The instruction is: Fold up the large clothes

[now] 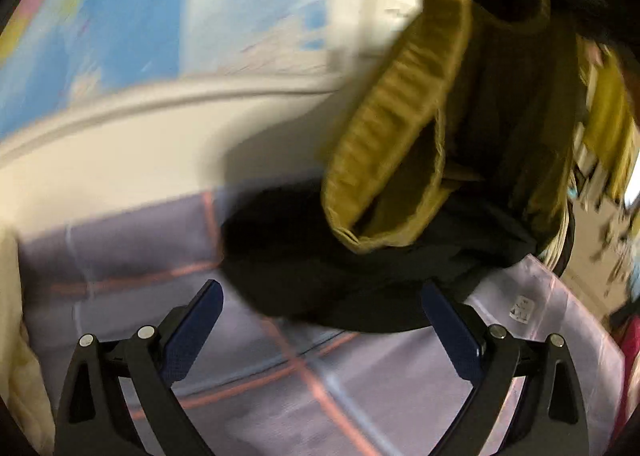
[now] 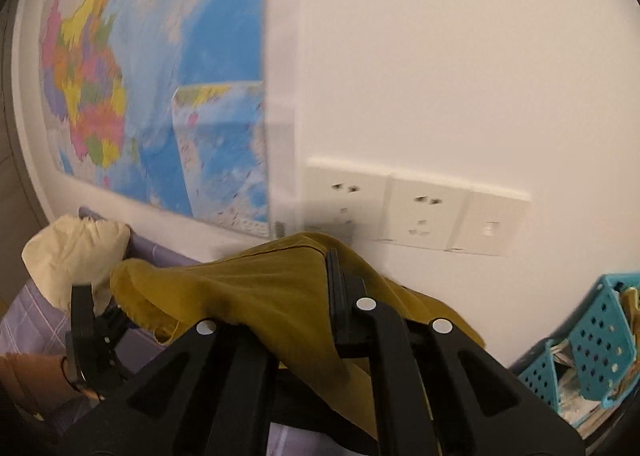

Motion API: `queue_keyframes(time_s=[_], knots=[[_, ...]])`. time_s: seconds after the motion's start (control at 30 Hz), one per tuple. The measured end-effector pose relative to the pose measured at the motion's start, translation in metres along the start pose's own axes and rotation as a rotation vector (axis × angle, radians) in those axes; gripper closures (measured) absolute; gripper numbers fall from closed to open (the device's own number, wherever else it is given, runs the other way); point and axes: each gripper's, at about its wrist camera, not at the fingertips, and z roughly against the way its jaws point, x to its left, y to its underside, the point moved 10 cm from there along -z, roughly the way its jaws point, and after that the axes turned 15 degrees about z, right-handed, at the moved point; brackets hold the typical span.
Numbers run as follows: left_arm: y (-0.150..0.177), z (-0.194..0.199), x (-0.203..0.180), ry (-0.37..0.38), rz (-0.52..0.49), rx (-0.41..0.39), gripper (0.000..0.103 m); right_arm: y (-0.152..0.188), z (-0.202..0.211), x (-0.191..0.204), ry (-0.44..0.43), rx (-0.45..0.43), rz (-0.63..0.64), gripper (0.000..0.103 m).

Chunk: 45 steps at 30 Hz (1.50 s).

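The right gripper [image 2: 316, 296] is clamped tight on a fold of the mustard-yellow garment [image 2: 256, 296], a soft, matte cloth that drapes over its black fingers and hangs down past them, lifted clear of the bed. The left gripper [image 1: 320, 320] stands wide open with nothing between its dark blue, finely textured pads [image 1: 192, 332]; it holds nothing and hovers above the bed sheet [image 1: 280, 396], a smooth lilac fabric crossed by thin pink and white lines. Only the left wrist view shows the garment's ribbed, gathered waistband [image 1: 384, 160] and its dark lining, dangling with its lower end near a black bundle of cloth [image 1: 340, 280] that lies on the sheet toward the bed's far edge. Only the right wrist view shows a crumpled cream cloth [image 2: 76, 256] at the bed's left edge, white wall sockets [image 2: 416, 212], a glossy coloured wall map [image 2: 160, 76] and a perforated turquoise plastic basket [image 2: 592, 344] at the right.
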Motion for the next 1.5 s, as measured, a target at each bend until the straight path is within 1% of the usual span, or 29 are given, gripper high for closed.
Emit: queue_keyframes(time_s=[0.07,0.13,0.23,0.27,0.3,0.33,0.37,0.4,0.5,0.53,0.57,0.6,0.67,0.73,0.8,0.83,0.87,0.9,0.93,0.97,1.0,1.07,1.1,1.13,1.17,1.23,1.33,1.43,1.5], knots=[[-0.002,-0.004,-0.016,0.015,-0.030,-0.016,0.007,0.000,0.005,-0.002,-0.014,-0.008,-0.025,0.100],[-0.010,-0.018,-0.030,0.026,-0.018,-0.018,0.007,0.000,0.011,-0.003,-0.024,-0.024,-0.042,0.100],[-0.024,-0.045,-0.025,-0.069,-0.018,-0.056,0.008,-0.001,0.023,-0.010,-0.032,-0.049,-0.066,0.100],[-0.027,-0.055,-0.021,-0.092,0.003,-0.054,0.024,0.001,0.030,-0.016,-0.025,-0.061,-0.075,0.100],[-0.030,-0.066,-0.019,-0.068,0.036,-0.034,0.039,0.002,0.035,-0.020,-0.018,-0.066,-0.079,0.100],[-0.033,-0.073,-0.019,-0.046,0.064,-0.011,0.079,0.003,0.042,-0.026,-0.014,-0.072,-0.090,0.100],[-0.039,-0.079,-0.024,0.015,0.091,0.023,0.099,0.003,0.047,-0.030,-0.010,-0.076,-0.097,0.100],[-0.046,-0.078,-0.028,0.027,0.098,0.018,0.099,0.004,0.055,-0.036,0.009,-0.083,-0.102,0.100],[-0.088,-0.054,-0.048,0.001,0.026,-0.090,0.099,-0.005,0.092,-0.057,0.084,-0.133,-0.107,0.100],[-0.103,-0.042,-0.056,0.031,0.025,-0.106,0.100,-0.010,0.104,-0.062,0.103,-0.148,-0.104,0.100],[-0.125,-0.026,-0.069,0.076,0.016,-0.133,0.100,-0.022,0.128,-0.069,0.127,-0.182,-0.102,0.100],[-0.139,-0.016,-0.076,0.082,0.008,-0.155,0.100,-0.033,0.148,-0.072,0.137,-0.213,-0.094,0.100],[-0.169,0.011,-0.095,0.140,0.004,-0.194,0.101,-0.054,0.187,-0.073,0.188,-0.266,-0.054,0.100],[-0.202,0.050,-0.113,0.168,-0.014,-0.276,0.101,-0.074,0.234,-0.073,0.239,-0.326,-0.021,0.100],[-0.225,0.092,-0.124,0.176,-0.037,-0.371,0.101,-0.088,0.270,-0.070,0.282,-0.369,0.008,0.100],[-0.233,0.113,-0.127,0.188,-0.043,-0.409,0.101,-0.093,0.288,-0.068,0.292,-0.391,0.014,0.100],[-0.244,0.144,-0.127,0.201,-0.046,-0.462,0.101,-0.096,0.307,-0.065,0.294,-0.415,0.018,0.100],[-0.249,0.163,-0.128,0.203,-0.053,-0.494,0.101,-0.098,0.323,-0.062,0.300,-0.434,0.021,0.101],[-0.254,0.191,-0.127,0.208,-0.067,-0.538,0.101,-0.098,0.339,-0.057,0.291,-0.457,0.022,0.100],[-0.255,0.219,-0.126,0.204,-0.082,-0.581,0.101,-0.098,0.350,-0.052,0.281,-0.470,0.026,0.100],[-0.254,0.237,-0.128,0.202,-0.092,-0.605,0.101,-0.098,0.364,-0.044,0.276,-0.486,0.036,0.100],[-0.239,0.281,-0.136,0.195,-0.115,-0.643,0.101,-0.097,0.390,-0.024,0.249,-0.520,0.061,0.100],[-0.235,0.314,-0.132,0.188,-0.128,-0.673,0.101,-0.096,0.402,-0.012,0.233,-0.534,0.072,0.100],[-0.231,0.330,-0.135,0.177,-0.134,-0.697,0.101,-0.095,0.413,0.002,0.201,-0.554,0.081,0.100],[-0.224,0.363,-0.128,0.150,-0.144,-0.732,0.101,-0.094,0.420,0.012,0.182,-0.561,0.089,0.100],[-0.213,0.405,-0.121,0.114,-0.159,-0.770,0.101,-0.092,0.440,0.039,0.124,-0.579,0.102,0.100],[-0.192,0.465,-0.110,0.006,-0.206,-0.816,0.100,-0.086,0.456,0.074,0.045,-0.589,0.126,0.100],[-0.176,0.511,-0.102,-0.121,-0.257,-0.853,0.100,-0.079,0.470,0.110,-0.061,-0.628,0.144,0.100],[-0.164,0.538,-0.101,-0.215,-0.287,-0.869,0.100,-0.075,0.472,0.128,-0.143,-0.659,0.135,0.100]])
